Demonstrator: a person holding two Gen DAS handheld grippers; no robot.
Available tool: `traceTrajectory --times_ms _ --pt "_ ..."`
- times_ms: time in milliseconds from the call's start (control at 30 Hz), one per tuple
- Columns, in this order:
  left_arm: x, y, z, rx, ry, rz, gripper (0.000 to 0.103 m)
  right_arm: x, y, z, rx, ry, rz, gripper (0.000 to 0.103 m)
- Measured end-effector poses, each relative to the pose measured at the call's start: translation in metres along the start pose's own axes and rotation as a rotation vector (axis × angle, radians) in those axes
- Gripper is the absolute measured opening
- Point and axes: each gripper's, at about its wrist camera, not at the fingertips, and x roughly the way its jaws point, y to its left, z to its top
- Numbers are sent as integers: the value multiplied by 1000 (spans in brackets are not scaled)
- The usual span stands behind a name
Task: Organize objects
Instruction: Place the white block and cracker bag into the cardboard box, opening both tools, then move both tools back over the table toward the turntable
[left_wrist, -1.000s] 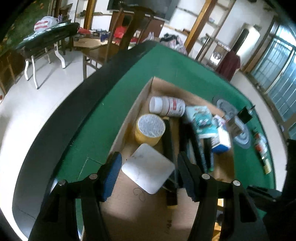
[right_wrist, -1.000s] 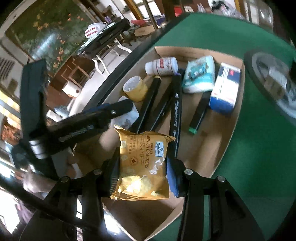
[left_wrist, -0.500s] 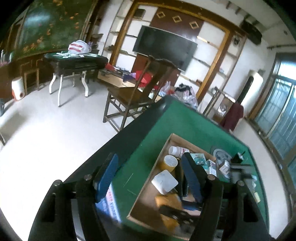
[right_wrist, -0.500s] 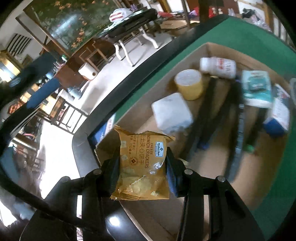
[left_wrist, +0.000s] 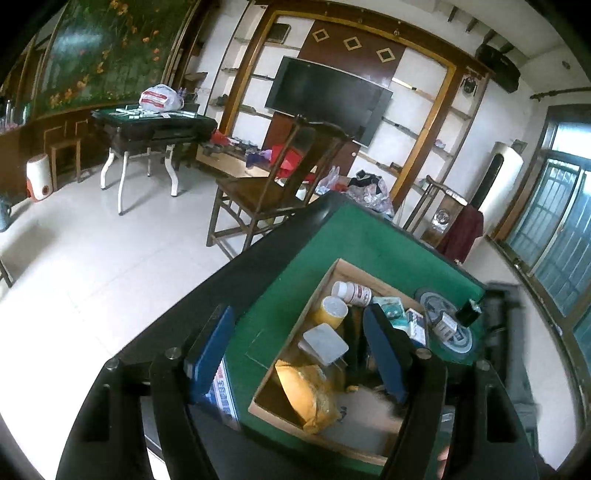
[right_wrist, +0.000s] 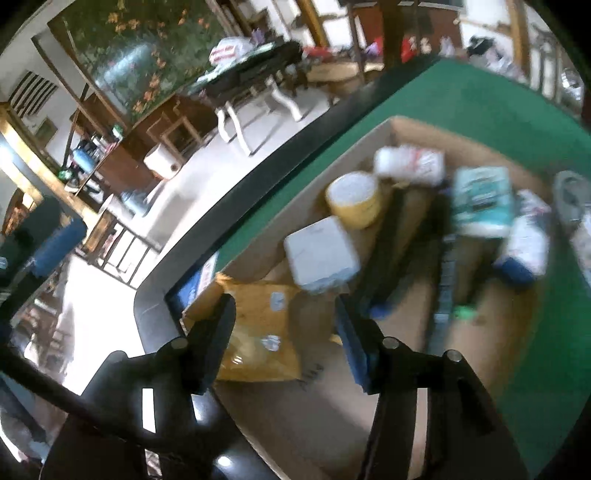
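Note:
A cardboard box (left_wrist: 269, 408) (right_wrist: 373, 140) sits on the green table (left_wrist: 343, 236). A yellow cracker bag (right_wrist: 258, 332) (left_wrist: 306, 395) lies in the box's near corner. My right gripper (right_wrist: 286, 332) is open just above the bag, fingers either side, apart from it. Beyond lie a white square pad (right_wrist: 319, 253) (left_wrist: 325, 343), a yellow tape roll (right_wrist: 352, 199) (left_wrist: 332, 314), a white pill bottle (right_wrist: 410, 164) (left_wrist: 352, 291), black sticks and small boxes. My left gripper (left_wrist: 299, 354) is open and empty, raised high above the box.
A round grey disc (left_wrist: 448, 325) with a small box and a dark bottle (left_wrist: 467, 312) sits right of the box. A wooden chair (left_wrist: 273, 192) stands beyond the table's far edge. A second table (left_wrist: 155, 125) stands across the white floor.
My right gripper opened and let go of the cracker bag, which now lies in the box's near corner. My left gripper rose up and back from the box.

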Motion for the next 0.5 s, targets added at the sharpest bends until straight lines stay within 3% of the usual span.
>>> traceTrajectory --times_ms 100,200,333,500 --pt "3 0 -8 -57 19 -3 67 -25 -11 -8 -13 -92 -61 55" --pt "2 -11 -15 -54 31 24 67 -53 -27 -17 -17 -195 -144 55" --pt "-6 -48 -23 28 -6 66 67 -83 -47 -24 -6 -275 -211 55" --pt "-18 -105 -31 136 -62 64 67 -116 -89 -33 69 -347 -258 64"
